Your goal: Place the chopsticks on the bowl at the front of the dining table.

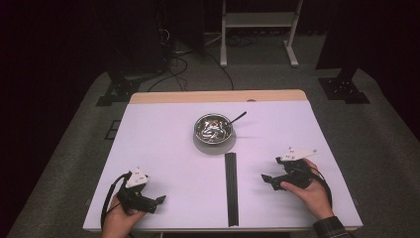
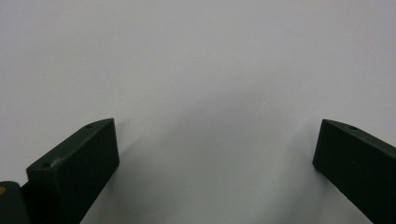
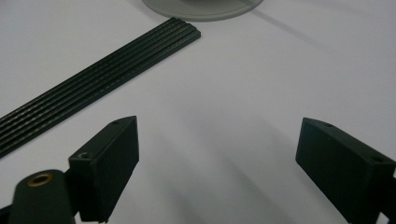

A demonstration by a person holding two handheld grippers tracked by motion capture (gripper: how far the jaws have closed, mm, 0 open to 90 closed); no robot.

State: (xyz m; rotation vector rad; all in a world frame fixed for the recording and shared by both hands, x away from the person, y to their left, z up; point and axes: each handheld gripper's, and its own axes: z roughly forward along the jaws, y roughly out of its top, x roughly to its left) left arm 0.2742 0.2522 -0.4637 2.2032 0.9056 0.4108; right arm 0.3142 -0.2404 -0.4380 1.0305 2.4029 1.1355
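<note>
A metal bowl stands on a grey round plate at the middle of the white table, with a dark utensil handle sticking out to its right. A long black ribbed strip lies lengthwise in front of it, also seen as the strip in the right gripper view. My left gripper rests at the front left, open, its jaws wide apart over bare table. My right gripper rests right of the strip, open with nothing between its jaws.
The white table has a wooden far edge. Beyond it stand a white frame and dark stands with cables on the grey floor. A plate rim shows at the top of the right gripper view.
</note>
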